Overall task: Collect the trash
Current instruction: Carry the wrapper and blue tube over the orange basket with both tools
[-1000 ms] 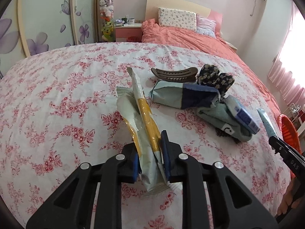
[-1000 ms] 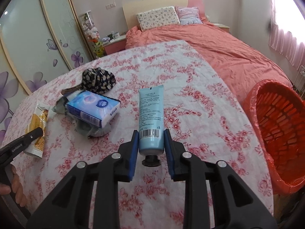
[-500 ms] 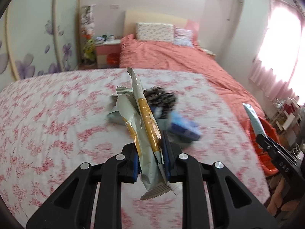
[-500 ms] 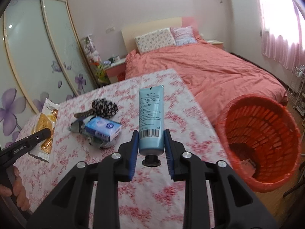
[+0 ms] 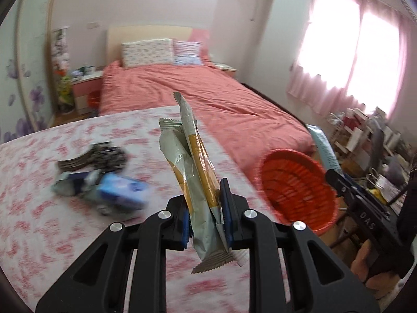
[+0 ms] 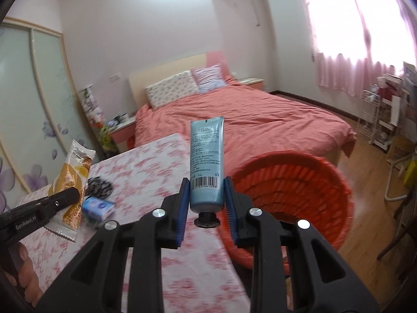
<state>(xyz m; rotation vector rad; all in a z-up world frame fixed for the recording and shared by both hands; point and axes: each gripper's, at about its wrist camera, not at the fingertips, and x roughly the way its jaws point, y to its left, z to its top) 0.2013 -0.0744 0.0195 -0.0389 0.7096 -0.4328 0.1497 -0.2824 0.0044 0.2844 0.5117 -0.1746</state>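
Note:
My left gripper (image 5: 205, 215) is shut on a yellow and grey snack wrapper (image 5: 191, 161), held upright above the floral tablecloth (image 5: 39, 208). My right gripper (image 6: 206, 203) is shut on a light blue tube (image 6: 206, 161), cap towards the camera, held near the rim of the orange basket (image 6: 299, 182). The basket (image 5: 297, 185) stands on the floor off the table's right edge. The wrapper (image 6: 71, 180) and left gripper also show at the left of the right wrist view. The tube (image 5: 324, 148) also shows at the right of the left wrist view.
On the table lie a blue tissue pack (image 5: 122, 187), a dark patterned cloth item (image 5: 109, 155), a brown hair clip (image 5: 75, 161) and a grey-blue packet (image 5: 70, 185). A pink bed (image 5: 195, 99) stands behind. A shelf rack (image 6: 378, 120) and wooden floor (image 6: 370, 172) are on the right.
Both grippers have lifted and swung right towards the orange basket with their items still held. The table items now sit further left, and the basket appears larger and closer.

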